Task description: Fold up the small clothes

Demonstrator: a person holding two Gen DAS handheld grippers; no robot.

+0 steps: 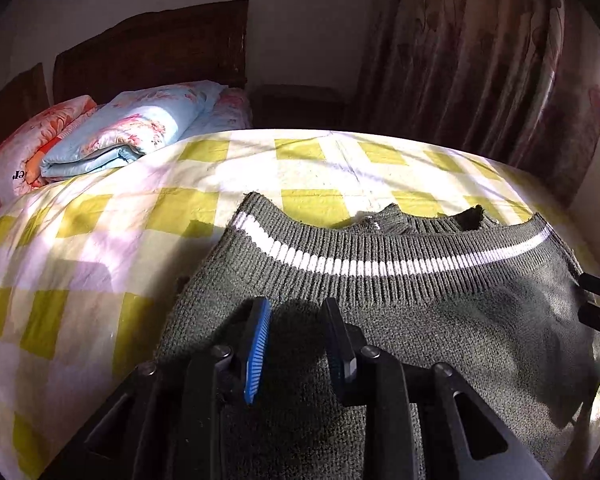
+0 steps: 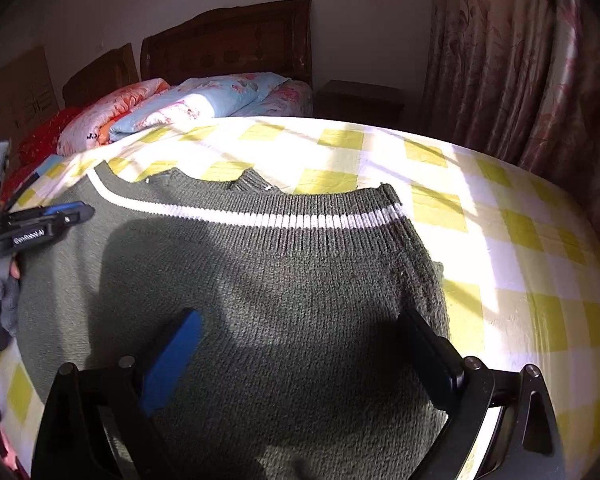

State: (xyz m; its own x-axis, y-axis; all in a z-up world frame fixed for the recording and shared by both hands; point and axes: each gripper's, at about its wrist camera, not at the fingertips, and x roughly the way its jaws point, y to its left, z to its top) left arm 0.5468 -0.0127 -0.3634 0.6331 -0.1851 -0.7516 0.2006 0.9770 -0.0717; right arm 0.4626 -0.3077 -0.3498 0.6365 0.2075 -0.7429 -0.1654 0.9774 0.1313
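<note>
Over the green knit sweater [image 2: 260, 280], my right gripper [image 2: 300, 344] gapes empty and my left gripper [image 1: 296, 328] is narrowly parted, empty. Next: pinch the three-o'clock edge and fold toward nine.

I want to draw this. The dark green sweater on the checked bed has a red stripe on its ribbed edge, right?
Not quite. The stripe on the ribbed edge is white, not red, as the right wrist view shows. The rest holds: the dark green sweater does lie on the yellow checked bedsheet.
</note>
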